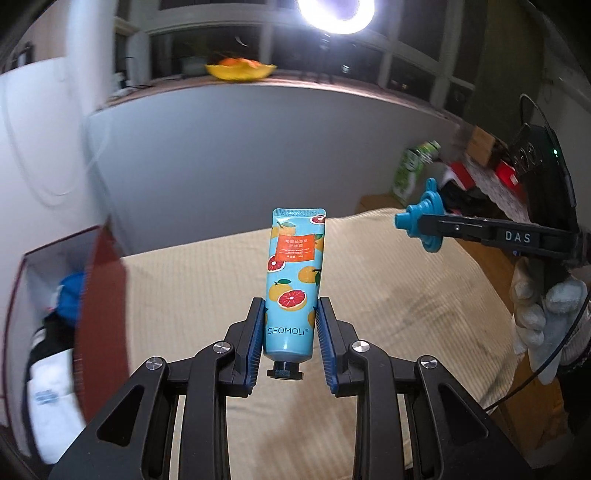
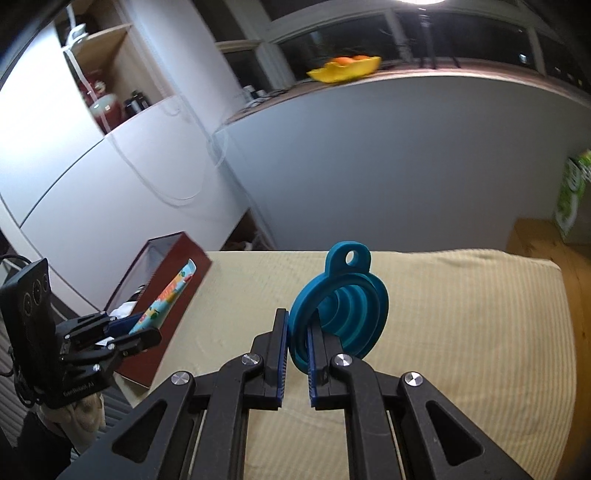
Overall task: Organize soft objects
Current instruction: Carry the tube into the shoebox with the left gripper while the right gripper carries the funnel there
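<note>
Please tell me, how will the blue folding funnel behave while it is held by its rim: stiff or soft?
The funnel looks like silicone with nested folding rings, so it is probably soft and light. The right tool pinches only its thin rim, so it may flex or swing. Its smooth surface could slip.

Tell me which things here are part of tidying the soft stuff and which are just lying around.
Part of the job:
- hand cream tube, clamped in the left gripper
- blue collapsible funnel, clamped in the right gripper
- red storage box, with clothes inside

Just lying about:
- yellow fruit bowl on the sill
- green carton
- ring light
</note>
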A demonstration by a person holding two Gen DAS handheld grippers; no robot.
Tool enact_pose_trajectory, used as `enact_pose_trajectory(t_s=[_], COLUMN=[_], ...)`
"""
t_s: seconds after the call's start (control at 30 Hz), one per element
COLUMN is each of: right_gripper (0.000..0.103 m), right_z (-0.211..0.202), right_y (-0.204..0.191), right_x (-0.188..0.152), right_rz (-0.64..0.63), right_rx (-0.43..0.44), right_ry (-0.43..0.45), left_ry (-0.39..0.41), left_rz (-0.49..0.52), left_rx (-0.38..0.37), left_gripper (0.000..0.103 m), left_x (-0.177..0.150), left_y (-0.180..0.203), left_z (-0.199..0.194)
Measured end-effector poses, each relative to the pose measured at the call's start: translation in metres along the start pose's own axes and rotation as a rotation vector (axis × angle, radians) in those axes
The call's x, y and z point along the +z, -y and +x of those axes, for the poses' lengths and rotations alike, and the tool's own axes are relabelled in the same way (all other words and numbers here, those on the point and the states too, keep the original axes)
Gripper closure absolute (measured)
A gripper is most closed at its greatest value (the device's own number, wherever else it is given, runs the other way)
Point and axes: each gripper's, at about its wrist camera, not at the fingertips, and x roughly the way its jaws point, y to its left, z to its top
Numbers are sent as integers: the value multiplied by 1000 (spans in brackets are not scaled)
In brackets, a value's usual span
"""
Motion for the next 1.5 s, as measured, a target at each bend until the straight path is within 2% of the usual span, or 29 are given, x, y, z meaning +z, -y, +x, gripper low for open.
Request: enact_pose_trajectory(t_s=[0.3, 0.63, 0.9, 1.03, 1.2, 1.5], right_gripper=[95, 95, 95, 95, 95, 94], right_z=[36, 98, 152, 179, 205, 238], right_y=[-80, -170, -231, -256, -277, -292], right_x=[31, 59, 73, 72, 67, 60], right_rz=[-113, -209, -273, -295, -312, -312], right_rx=[69, 159, 199, 223, 243, 265], right_ry=[-11, -57, -110, -148, -195, -262], left_ry=[32, 36, -14, -43, -59, -71], left_rz=[-78, -193, -272, -286, -312, -321], left_rx=[110, 243, 353, 385, 391, 395], left_gripper=[77, 77, 77, 77, 77, 77], left_x=[-5, -9, -16, -20, -24, -25], left_y=[-59, -141, -201, -217, -230, -240], left_z=[-28, -48, -42, -36, -32, -22])
